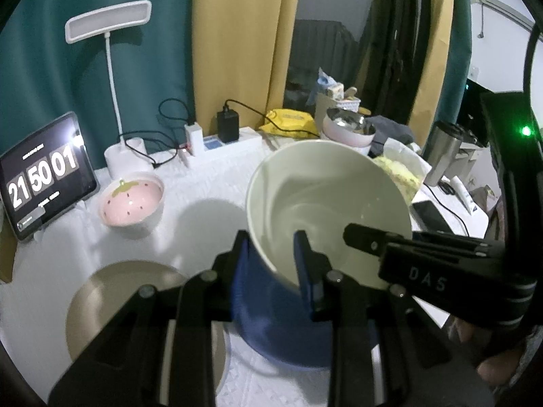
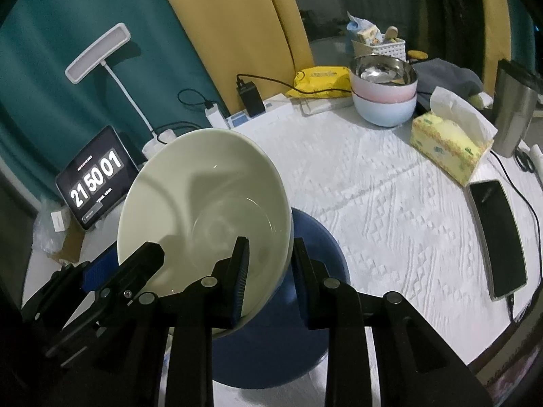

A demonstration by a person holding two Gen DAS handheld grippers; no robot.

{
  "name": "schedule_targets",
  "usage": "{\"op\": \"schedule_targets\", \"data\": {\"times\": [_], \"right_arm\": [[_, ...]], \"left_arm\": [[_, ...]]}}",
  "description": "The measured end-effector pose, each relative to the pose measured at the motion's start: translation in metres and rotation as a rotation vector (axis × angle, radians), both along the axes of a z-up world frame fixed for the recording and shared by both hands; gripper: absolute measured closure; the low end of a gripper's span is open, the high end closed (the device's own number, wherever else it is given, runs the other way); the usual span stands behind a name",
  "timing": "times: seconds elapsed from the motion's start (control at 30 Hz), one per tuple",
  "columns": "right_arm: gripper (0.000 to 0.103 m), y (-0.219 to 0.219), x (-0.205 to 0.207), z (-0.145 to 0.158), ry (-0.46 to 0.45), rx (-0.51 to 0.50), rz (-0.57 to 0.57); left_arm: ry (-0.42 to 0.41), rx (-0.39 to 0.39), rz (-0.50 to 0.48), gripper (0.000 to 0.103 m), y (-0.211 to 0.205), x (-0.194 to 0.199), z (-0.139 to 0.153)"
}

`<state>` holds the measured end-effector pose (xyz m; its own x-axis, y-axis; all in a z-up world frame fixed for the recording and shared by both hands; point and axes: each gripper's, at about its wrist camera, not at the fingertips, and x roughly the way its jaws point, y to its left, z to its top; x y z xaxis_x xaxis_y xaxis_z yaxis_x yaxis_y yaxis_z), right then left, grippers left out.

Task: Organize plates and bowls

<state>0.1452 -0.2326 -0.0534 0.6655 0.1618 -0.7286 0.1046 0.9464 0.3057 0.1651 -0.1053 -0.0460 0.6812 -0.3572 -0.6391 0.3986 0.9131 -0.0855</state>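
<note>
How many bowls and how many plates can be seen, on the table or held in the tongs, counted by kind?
Bowls: 4 (cream bowl, strawberry bowl, pink bowl stacked on light blue bowl)
Plates: 2 (blue plate, beige plate)
Total: 6

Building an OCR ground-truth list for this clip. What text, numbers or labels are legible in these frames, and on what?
"21 50 01": large white flip-clock digits on the dark tablet screen propped at the table's left.
"D A S": faint letters on the black body of the right gripper, seen from the left wrist.
Small lines above and below the tablet digits: too small to read.
Print on the yellow packet and yellow tissue box: blurred, unreadable.
</note>
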Motion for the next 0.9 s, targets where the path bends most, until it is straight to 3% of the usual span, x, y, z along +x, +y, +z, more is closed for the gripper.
{"op": "schedule_targets", "data": {"times": [0.7, 0.9], "right_arm": [[0.076, 0.000, -0.001, -0.048, 0.119, -0.009, 0.019], [0.075, 0.011, 0.004, -0.053, 0.149, -0.099, 0.034]], "left_arm": [[0.100, 0.035, 0.001, 0.076, -0.004, -0.001, -0.044], [0.098, 0.051, -0.006, 0.076, -0.002, -0.001, -0.048]]}}
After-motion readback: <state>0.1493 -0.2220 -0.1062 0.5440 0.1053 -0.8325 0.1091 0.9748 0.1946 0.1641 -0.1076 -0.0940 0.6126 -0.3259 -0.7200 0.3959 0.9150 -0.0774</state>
